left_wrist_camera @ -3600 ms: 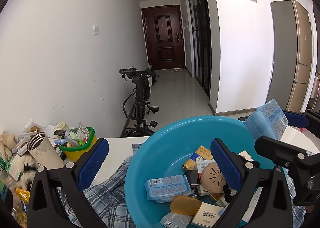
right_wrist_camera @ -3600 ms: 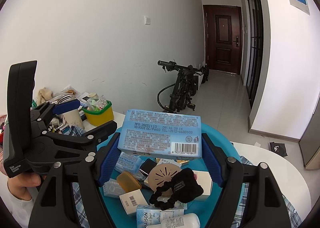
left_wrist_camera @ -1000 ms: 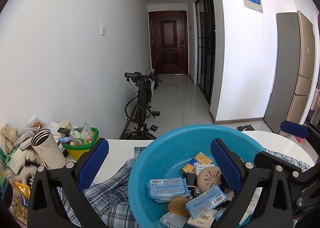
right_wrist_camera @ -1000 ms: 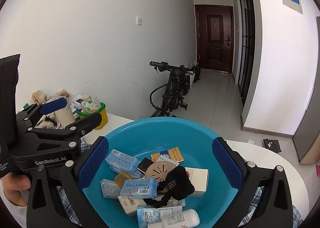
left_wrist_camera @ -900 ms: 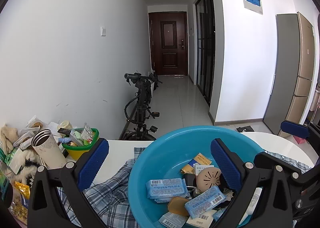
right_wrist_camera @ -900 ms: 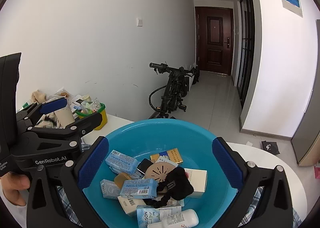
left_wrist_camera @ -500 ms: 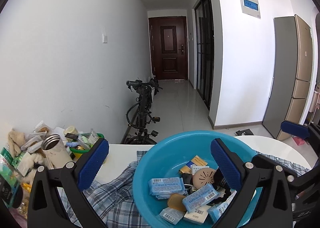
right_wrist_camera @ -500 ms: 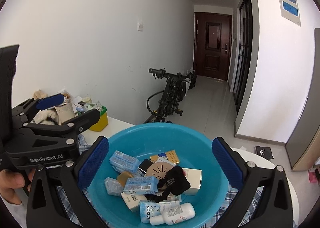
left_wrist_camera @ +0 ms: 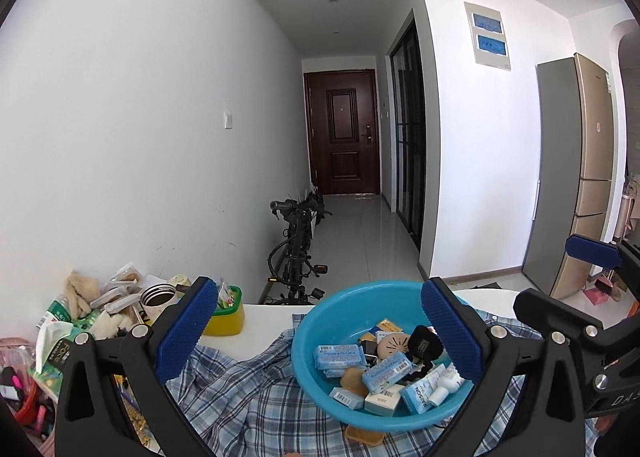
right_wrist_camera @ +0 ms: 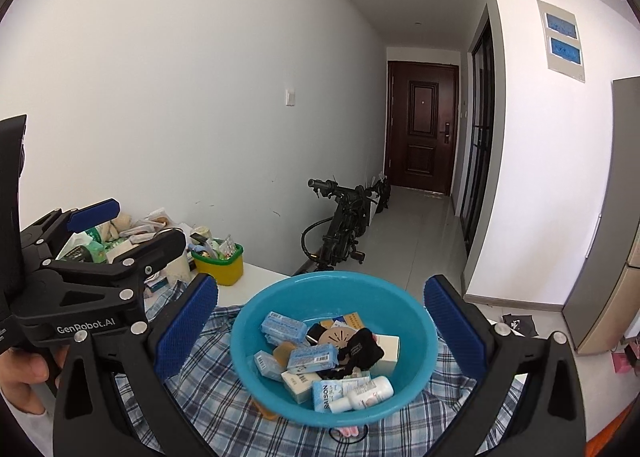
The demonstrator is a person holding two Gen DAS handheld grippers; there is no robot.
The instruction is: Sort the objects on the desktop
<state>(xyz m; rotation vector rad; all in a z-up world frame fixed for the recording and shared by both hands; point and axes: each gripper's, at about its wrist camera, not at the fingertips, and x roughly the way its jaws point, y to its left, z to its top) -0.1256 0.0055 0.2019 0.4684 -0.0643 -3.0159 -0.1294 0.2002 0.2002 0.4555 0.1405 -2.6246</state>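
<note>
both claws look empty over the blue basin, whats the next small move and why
Probably swing the left claw toward the clutter pile beside the yellow-green bin to fetch another item. Both it and the right claw are open and hold nothing, the blue basin already holds packets and boxes, and loose things remain by the wall.
</note>
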